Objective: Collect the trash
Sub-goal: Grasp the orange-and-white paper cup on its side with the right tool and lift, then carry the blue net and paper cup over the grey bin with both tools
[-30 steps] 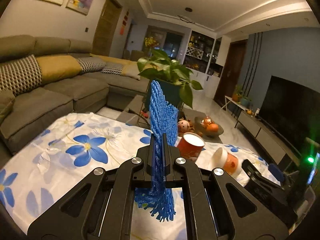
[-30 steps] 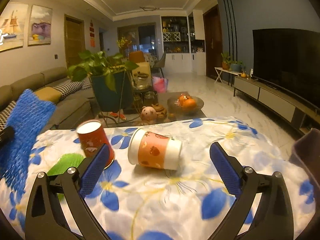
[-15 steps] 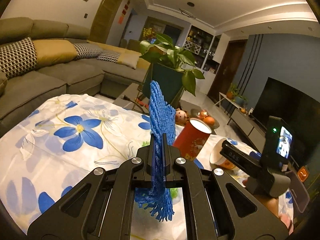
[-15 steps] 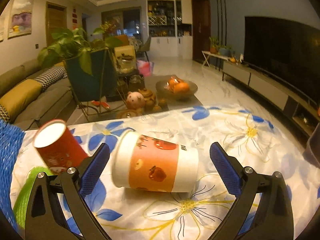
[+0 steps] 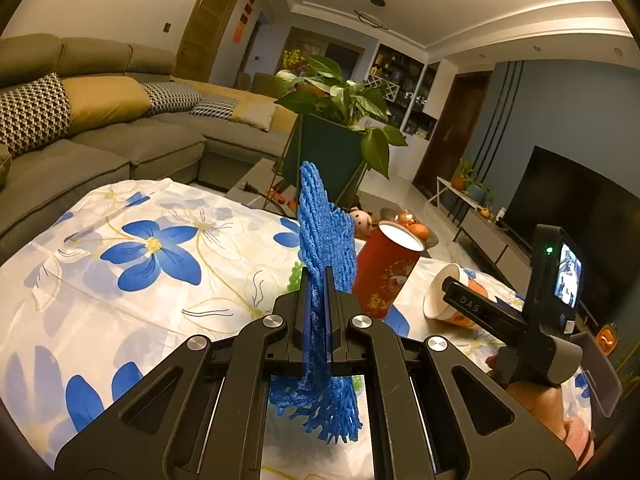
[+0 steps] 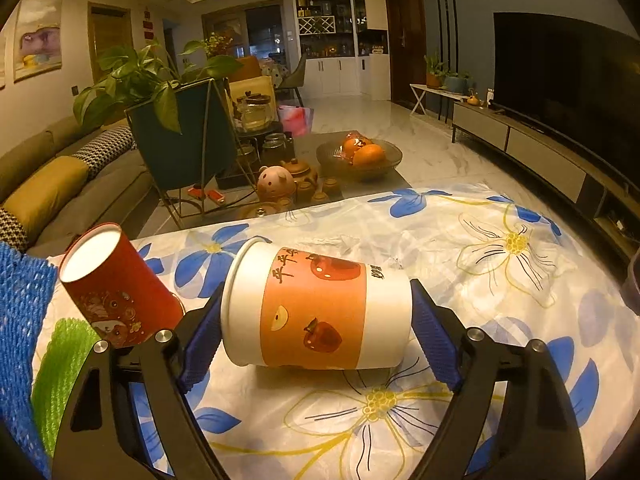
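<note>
closer now than a moment ago, the right gripper (image 6: 316, 332) has come forward until its blue-padded fingers (image 6: 434, 338) stand on either side of the white and orange paper cup printed with apples (image 6: 316, 308). that cup lies on its side on the table under the white cloth with blue flowers (image 6: 500, 264), mouth pointing left. the jaws are spread wide, one pad by the rim and one by the base; whether either pad touches the cup i cannot tell.

just left of it a red paper cup with gold print (image 6: 116, 288) stands on the cloth with its white mouth upward, looking tilted in the right wrist view. a bit of green foam netting (image 6: 60, 364) lies on the cloth at the near left, beside the red cup.

the left gripper (image 5: 317, 312) has its jaws closed tight on a blue foam mesh sleeve (image 5: 324, 236), which sticks up above the fingers and hangs frayed below them, held over the near side of the table. from the left wrist view the red cup (image 5: 386, 268) sits just beyond the sleeve, and the right gripper (image 5: 472, 306) reaches in at the orange cup (image 5: 450, 300) toward the right edge.

behind the table are a green leafy plant in a dark planter (image 6: 176, 128), a bowl of oranges (image 6: 360, 156) and a grey sofa (image 5: 100, 140).
</note>
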The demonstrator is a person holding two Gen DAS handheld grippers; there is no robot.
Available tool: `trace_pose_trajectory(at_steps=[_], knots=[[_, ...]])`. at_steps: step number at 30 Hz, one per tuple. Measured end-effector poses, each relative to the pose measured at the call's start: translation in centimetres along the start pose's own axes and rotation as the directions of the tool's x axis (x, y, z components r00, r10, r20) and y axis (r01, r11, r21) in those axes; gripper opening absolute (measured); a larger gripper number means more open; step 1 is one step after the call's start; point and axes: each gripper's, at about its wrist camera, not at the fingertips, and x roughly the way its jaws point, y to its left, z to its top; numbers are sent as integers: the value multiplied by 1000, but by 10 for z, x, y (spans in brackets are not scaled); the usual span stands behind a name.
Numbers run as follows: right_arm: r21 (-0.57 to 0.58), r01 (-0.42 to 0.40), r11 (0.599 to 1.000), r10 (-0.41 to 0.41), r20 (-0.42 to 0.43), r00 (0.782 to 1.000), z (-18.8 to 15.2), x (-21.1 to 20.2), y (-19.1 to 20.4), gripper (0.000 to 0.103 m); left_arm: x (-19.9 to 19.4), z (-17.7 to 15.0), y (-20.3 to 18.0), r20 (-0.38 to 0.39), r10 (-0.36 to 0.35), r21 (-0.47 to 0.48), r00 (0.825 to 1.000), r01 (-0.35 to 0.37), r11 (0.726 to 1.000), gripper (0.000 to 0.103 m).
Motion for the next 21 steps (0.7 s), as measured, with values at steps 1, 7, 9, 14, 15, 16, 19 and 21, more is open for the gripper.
trace_pose_trajectory(at_steps=[1,7,9,14,15,16,19,21], knots=[[-1,-1,1000,1,5,1000,1,-4,-1,83,0,-1,0,0,1,0,1000,-1,1000,4],[-18,1,1000,0,53,999,-4,-32,-7,82,1,-2,5,-6,16,-12,1000,-16,1000,4],[-20,-12,1000,13,67,998,-8,-49,-13,82,-3,-3,5,1,23,-9,1000,-23,1000,4],[-46,-29,999,34,112,993,-19,-93,-29,82,-15,-4,0,4,22,-12,1000,-22,1000,4],[-46,-33,998,38,123,992,-22,-103,-34,82,-19,-4,-3,8,22,-2,1000,-22,1000,4],[-45,-38,998,43,129,991,-24,-110,-38,82,-22,-4,-5,9,23,6,1000,-23,1000,4],[-48,-46,998,53,154,987,-30,-137,-52,83,-36,-6,-15,15,20,29,1000,-20,999,4],[-51,-48,998,57,174,983,-33,-153,-60,82,-48,-9,-23,20,10,41,1000,-11,999,4]])
